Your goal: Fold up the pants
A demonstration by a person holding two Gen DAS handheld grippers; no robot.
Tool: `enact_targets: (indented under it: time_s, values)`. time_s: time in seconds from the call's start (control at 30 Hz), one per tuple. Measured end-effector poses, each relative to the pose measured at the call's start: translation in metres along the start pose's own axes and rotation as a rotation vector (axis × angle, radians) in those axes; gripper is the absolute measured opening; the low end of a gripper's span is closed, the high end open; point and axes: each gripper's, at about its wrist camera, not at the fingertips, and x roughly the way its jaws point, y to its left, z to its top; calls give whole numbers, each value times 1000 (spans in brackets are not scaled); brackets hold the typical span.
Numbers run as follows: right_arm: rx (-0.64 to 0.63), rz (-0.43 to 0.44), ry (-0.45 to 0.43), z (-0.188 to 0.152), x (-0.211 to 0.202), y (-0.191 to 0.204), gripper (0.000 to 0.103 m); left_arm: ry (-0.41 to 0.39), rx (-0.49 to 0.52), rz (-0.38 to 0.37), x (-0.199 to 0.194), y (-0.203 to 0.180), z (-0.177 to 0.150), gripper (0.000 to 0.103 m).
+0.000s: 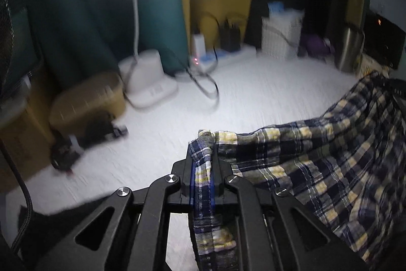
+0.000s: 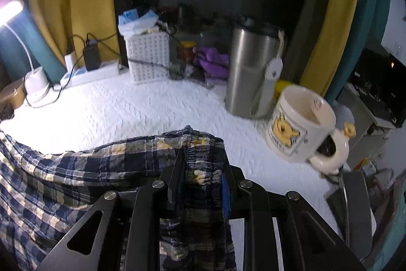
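Left gripper (image 1: 203,164) clenched on a bunched corner of the plaid pants (image 1: 317,159); right gripper (image 2: 203,169) clamped on the elastic waistband edge. Pants sag between them over the white table (image 2: 142,108), trailing to 3 o'clock in left view, 9 o'clock in right. Light, limp, non-slippery cloth; corner and waistband holds look right. Mug (image 2: 302,123) near, 2 o'clock of the right gripper.

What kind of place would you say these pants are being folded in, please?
Probably a lived-in bedroom or home desk corner: a white-covered surface cluttered with a steel tumbler, a cartoon mug and a power strip with chargers, backed by yellow and teal curtains.
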Motion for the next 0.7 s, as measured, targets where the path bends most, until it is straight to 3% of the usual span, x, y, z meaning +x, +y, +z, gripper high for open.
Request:
enact_targets:
  time_s: [0.2,0.3,0.4,0.7]
  values:
    - [20,-22,-85,33,0,7,23,-112,3,42,-6,13,29,6]
    - [24,-24,-81,44,14,10,23,-135,1,72,1,22,38,6]
    - [24,-19,-37,45,39,14,23,-99,-7,70,21,28,36,7]
    - [13,-30,132,25,111,23,24,188,-18,44,100,30,-1,11]
